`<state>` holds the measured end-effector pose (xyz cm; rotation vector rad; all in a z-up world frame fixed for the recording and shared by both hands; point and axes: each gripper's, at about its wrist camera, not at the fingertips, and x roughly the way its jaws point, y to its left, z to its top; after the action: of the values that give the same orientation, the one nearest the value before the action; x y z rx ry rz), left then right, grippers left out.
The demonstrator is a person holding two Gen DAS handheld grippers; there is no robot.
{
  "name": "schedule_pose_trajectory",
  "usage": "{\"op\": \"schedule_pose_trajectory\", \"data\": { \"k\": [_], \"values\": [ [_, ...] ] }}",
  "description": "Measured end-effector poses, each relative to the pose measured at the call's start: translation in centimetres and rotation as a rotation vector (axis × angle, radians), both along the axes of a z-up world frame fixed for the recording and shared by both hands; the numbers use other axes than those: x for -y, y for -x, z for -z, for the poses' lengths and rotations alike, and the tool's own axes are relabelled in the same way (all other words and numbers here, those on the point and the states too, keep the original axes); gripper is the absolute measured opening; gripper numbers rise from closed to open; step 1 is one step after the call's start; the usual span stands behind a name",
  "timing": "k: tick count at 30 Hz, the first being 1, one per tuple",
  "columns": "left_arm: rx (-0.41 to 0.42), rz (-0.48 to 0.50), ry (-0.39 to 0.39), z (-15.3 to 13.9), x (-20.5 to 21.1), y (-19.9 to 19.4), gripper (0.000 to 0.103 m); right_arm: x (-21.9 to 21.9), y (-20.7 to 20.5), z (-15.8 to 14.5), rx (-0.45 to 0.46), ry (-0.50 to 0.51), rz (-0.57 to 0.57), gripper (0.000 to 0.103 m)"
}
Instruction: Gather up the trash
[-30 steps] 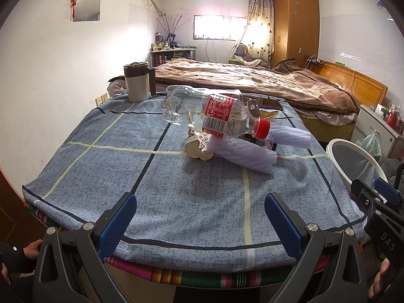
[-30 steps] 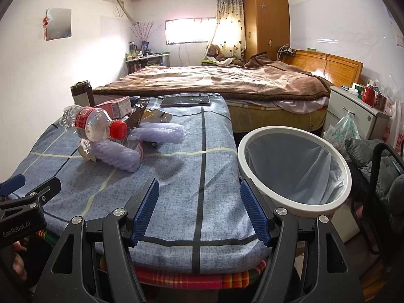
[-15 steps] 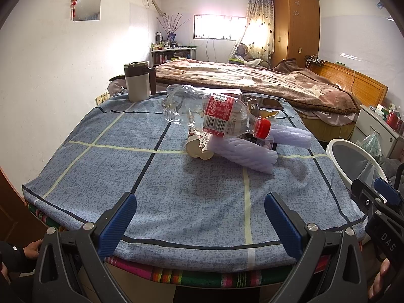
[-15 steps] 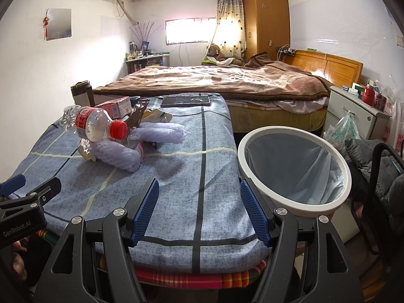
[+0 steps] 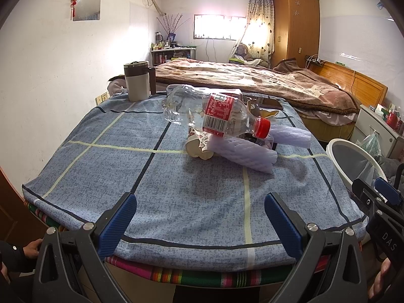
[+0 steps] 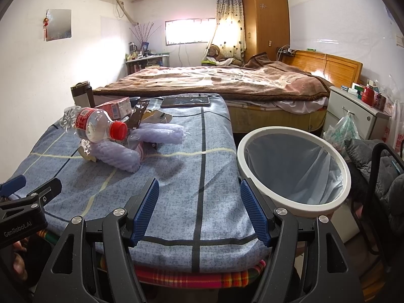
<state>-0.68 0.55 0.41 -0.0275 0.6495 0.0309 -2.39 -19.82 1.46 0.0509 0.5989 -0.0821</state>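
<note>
A heap of trash lies in the middle of the blue-clothed table (image 5: 106,176): a crushed clear bottle (image 5: 214,116) (image 6: 94,125) with a red cap and red label on top, pale purple foam netting (image 5: 247,154) (image 6: 118,155) under it, a crumpled paper cup (image 5: 198,146), and a pink carton (image 6: 115,107) behind. My left gripper (image 5: 200,223) stands open over the table's near edge, well short of the heap. My right gripper (image 6: 199,210) is open too, at the table's near right corner. A white-rimmed trash bin (image 6: 294,166) (image 5: 353,161) with a liner stands beside the table on the right.
A grey thermos mug (image 5: 136,80) stands at the table's far left corner, and a dark tablet (image 6: 185,101) lies at its far edge. A bed with a brown blanket (image 6: 227,80) lies beyond. A white nightstand (image 6: 358,111) and a dark chair (image 6: 383,171) are on the right.
</note>
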Motion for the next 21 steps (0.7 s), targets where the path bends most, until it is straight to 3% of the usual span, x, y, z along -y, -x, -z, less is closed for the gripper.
{"op": "schedule_pose_trajectory", "data": {
  "k": [21],
  "values": [
    [-0.023, 0.01, 0.013, 0.3, -1.1, -0.9, 0.102, -0.5, -1.3, 0.3, -0.008, 0.014, -0.038, 0.068]
  ]
}}
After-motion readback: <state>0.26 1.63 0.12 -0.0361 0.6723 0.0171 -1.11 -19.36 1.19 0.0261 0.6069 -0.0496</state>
